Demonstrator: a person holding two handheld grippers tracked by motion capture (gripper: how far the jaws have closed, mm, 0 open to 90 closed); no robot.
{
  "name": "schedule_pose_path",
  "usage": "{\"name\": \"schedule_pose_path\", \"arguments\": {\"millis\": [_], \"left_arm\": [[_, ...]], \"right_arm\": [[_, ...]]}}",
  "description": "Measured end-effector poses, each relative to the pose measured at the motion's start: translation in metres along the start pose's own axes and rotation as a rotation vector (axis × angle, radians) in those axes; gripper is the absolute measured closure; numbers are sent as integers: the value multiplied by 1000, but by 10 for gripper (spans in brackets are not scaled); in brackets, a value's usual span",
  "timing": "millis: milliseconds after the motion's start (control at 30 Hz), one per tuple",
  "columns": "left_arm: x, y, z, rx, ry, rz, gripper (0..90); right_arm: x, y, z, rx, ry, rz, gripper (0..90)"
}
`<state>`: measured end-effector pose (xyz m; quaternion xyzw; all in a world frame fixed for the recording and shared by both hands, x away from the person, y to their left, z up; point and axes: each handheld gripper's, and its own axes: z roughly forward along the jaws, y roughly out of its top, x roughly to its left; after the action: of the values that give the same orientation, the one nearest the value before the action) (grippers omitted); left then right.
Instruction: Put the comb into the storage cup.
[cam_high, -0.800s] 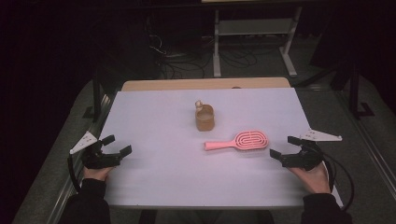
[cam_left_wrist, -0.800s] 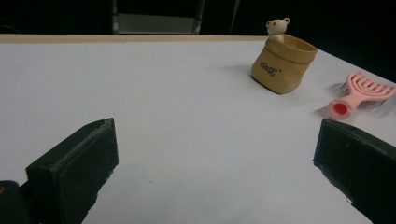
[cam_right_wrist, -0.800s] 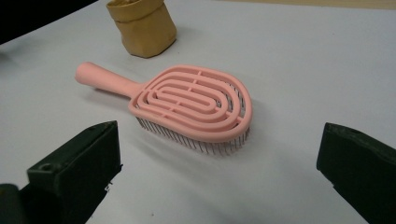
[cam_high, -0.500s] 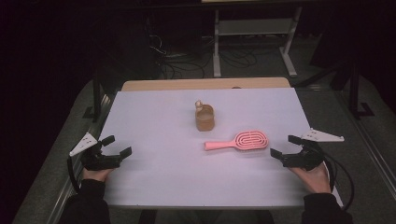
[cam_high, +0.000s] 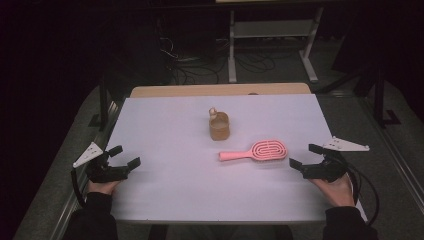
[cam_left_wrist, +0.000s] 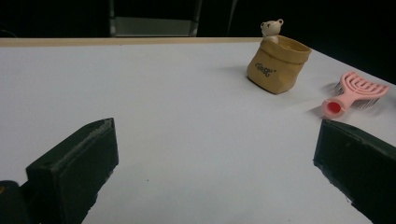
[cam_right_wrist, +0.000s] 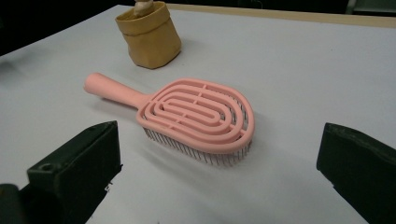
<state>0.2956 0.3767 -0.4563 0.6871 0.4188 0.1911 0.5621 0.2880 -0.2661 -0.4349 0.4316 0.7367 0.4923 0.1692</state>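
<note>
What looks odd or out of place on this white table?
Nothing much: the pink plastic hairbrush lies bristles down, and the tan fabric pouch with a small bear figure leans slightly. Nothing looks spilled or broken.

bare table (cam_high: 165, 125) all round; pouch (cam_high: 219, 127) stands just behind hairbrush (cam_high: 255, 151).

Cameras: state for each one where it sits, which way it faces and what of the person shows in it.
High view: above the person's side, looking forward and down on the table; both hands, left gripper and right gripper show.
Left gripper view: on the left gripper, facing across the table; its jaws show.
Right gripper view: on the right gripper, facing the pink hairbrush; its jaws show.
Shared: hairbrush and tan pouch.
</note>
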Motion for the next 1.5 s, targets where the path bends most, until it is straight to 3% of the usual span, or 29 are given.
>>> {"name": "schedule_pose_path", "arguments": {"millis": [267,500,1167,1500], "left_arm": [[1,-1,0,1,0,-1,0],[1,0,0,-1,0,-2,0],[1,0,0,-6,-5,-3,0],[1,0,0,-4,-7,-1,0]], "right_arm": [[4,5,0,1,6,-4,0],[10,21,0,24,22,-25,0],[33,61,30,94,80,-103,0],[45,71,50,146,102,-140,0]]}}
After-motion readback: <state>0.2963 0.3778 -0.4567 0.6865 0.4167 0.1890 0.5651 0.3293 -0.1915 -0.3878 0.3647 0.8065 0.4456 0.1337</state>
